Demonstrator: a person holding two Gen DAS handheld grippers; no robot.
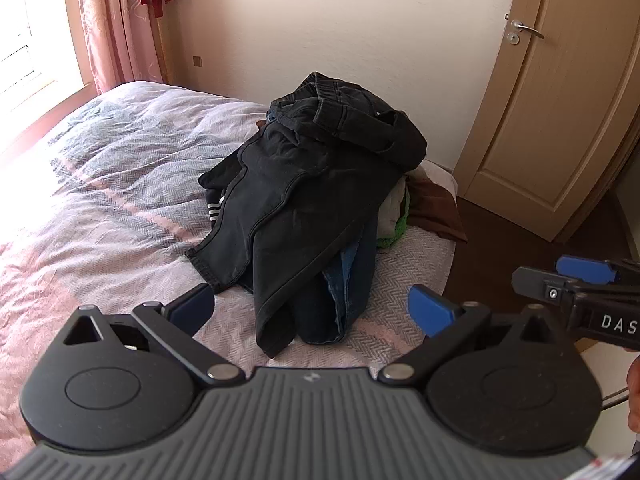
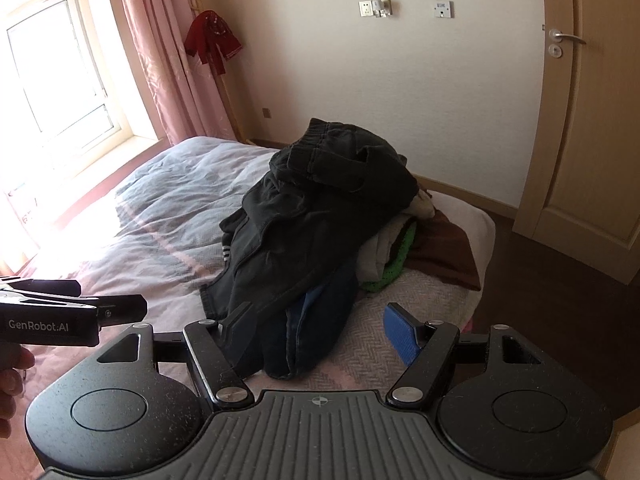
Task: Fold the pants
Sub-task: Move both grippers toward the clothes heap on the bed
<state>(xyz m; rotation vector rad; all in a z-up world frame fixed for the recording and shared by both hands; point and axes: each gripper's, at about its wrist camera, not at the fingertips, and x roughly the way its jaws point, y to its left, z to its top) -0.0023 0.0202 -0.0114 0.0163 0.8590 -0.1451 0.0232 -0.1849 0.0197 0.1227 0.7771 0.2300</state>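
Pants [image 1: 304, 196], the black pair, sit crumpled on top of a clothes pile [image 2: 384, 256] near the foot corner of the bed [image 1: 120, 184], waistband up at the back, legs trailing toward the cameras. Left gripper [image 1: 310, 312] and right gripper [image 2: 320, 332] both hover just short of the pile, jaws spread wide, nothing held. Probably the first grab. Best bet is pinching only the black fabric at the hems or waistband, since the blue jeans [image 1: 346, 280] lie right underneath and could come along. No baskets or bins anywhere, just the bed with clothes heaped on it.
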